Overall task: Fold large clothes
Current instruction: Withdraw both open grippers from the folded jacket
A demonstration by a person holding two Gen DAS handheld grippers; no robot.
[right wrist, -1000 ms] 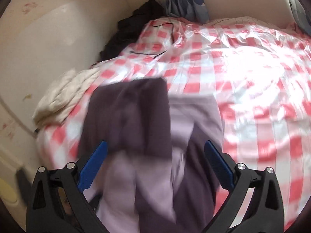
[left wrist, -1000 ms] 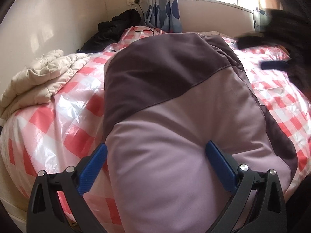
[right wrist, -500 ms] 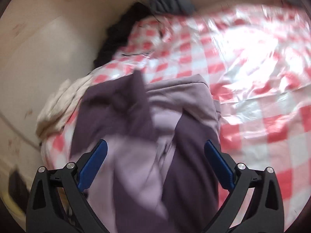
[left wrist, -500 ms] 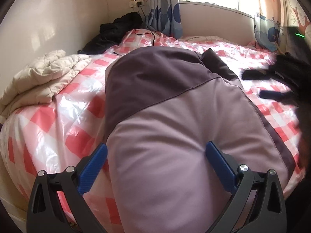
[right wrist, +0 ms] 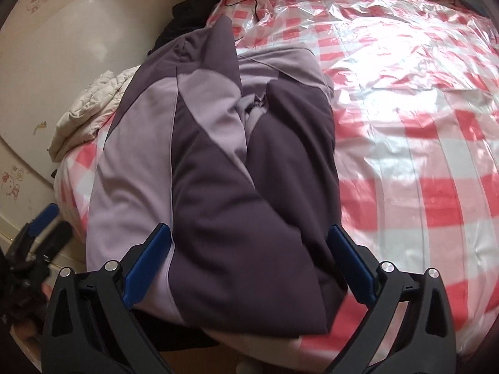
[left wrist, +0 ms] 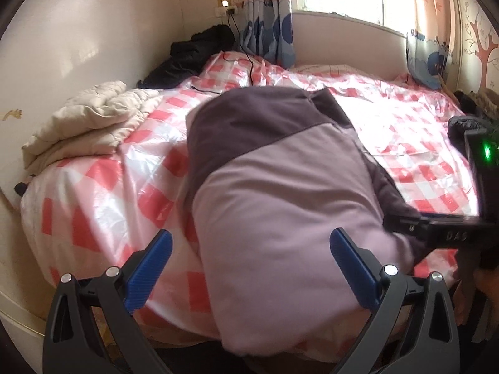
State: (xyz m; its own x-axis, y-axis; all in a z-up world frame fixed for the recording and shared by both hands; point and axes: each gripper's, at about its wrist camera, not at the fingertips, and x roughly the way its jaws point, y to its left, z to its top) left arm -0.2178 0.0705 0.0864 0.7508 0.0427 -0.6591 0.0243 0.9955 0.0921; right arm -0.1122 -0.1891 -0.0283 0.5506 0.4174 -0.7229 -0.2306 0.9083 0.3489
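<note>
Bed (right wrist: 421,124) right of garment (right wrist: 218,187) seemingly clear.

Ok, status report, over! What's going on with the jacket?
Left gripper open, right gripper open. Purple jacket lies part-folded on the checked bed. Nothing in the way.

The left gripper (left wrist: 249,265) fills the bottom of its own view: two black angular arms with triangular cut-outs, each tipped by a ribbed blue finger pad (left wrist: 149,272). Round silver screw heads (left wrist: 390,270) sit in pairs on top of both arms. The right gripper (right wrist: 249,265) is built the same way, black frame, blue pads, silver screws. At the right edge of the left view the right gripper's housing (left wrist: 480,171) shows as a black box with a glowing green light and pale embossed letters on its lower bar. A hand (left wrist: 486,283) shows at the lower right edge.
</note>
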